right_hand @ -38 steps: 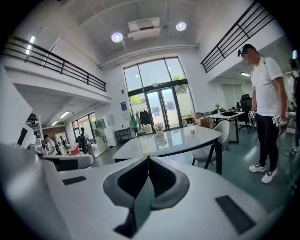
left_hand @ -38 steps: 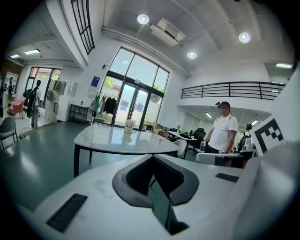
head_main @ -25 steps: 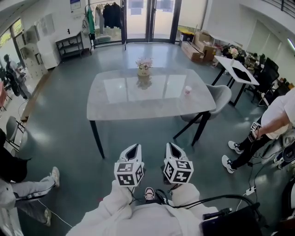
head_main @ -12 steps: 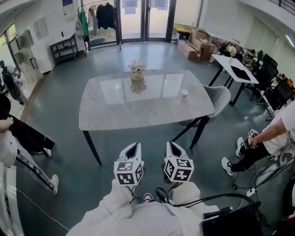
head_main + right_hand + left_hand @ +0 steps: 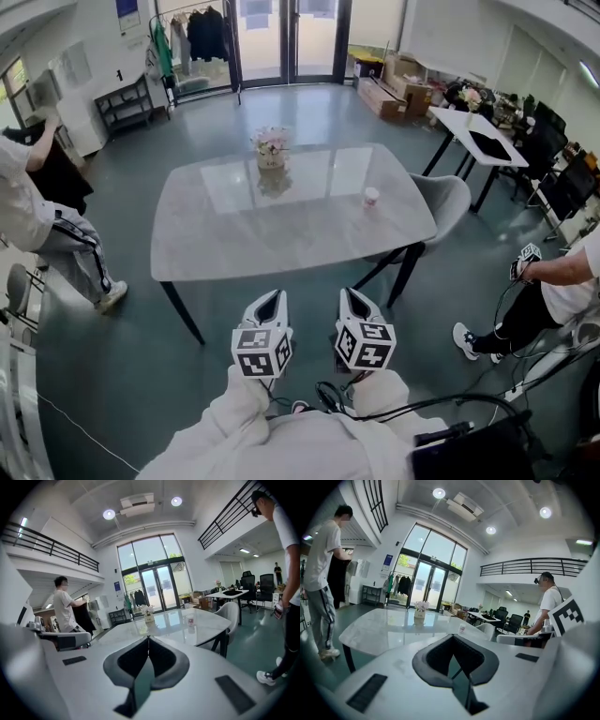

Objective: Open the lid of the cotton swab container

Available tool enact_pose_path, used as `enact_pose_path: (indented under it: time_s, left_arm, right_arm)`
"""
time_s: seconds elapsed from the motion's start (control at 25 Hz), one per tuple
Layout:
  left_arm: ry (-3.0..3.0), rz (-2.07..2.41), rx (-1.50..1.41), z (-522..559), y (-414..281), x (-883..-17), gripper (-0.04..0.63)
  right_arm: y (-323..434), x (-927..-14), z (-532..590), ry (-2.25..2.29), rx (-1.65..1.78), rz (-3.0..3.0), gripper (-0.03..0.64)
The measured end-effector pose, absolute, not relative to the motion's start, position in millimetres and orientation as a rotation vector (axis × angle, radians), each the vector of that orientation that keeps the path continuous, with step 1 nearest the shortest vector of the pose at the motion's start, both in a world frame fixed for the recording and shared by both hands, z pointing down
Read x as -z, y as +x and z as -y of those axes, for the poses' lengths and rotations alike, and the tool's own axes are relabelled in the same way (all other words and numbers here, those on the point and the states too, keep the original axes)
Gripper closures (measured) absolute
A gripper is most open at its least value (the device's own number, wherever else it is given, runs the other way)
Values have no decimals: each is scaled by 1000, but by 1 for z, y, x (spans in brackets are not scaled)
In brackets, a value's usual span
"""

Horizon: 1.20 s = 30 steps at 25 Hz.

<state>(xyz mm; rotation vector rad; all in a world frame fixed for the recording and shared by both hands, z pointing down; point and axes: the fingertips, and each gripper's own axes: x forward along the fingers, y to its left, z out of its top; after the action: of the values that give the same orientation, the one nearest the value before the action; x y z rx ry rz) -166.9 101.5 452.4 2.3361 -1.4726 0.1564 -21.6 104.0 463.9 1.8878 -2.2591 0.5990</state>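
Head view: the left gripper (image 5: 271, 298) and right gripper (image 5: 350, 296) hang short of the bench (image 5: 281, 239), jaws together, empty. The cotton swab container (image 5: 371, 197) stands toward its right side, well apart. I'd come in level, then part the jaws before the lid.

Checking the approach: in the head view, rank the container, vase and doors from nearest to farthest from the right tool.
1. Container, on the table's right side, closest to the right tool.
2. Vase, far middle of the table.
3. Doors, at the far wall.
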Motion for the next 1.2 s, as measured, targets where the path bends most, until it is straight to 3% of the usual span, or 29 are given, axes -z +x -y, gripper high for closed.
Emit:
enact_pose_path:
  time_s: [0.6,1.2]
  left_arm:
    - [2351,1375,-264,-88,-133,-472,589]
    - [2440,1217,-258,-7,-78,-471,589]
  right_arm:
    - [12,-486,-98,1939,-700,2172,555]
    - [57,-482,-36,2071,-681,2061,555]
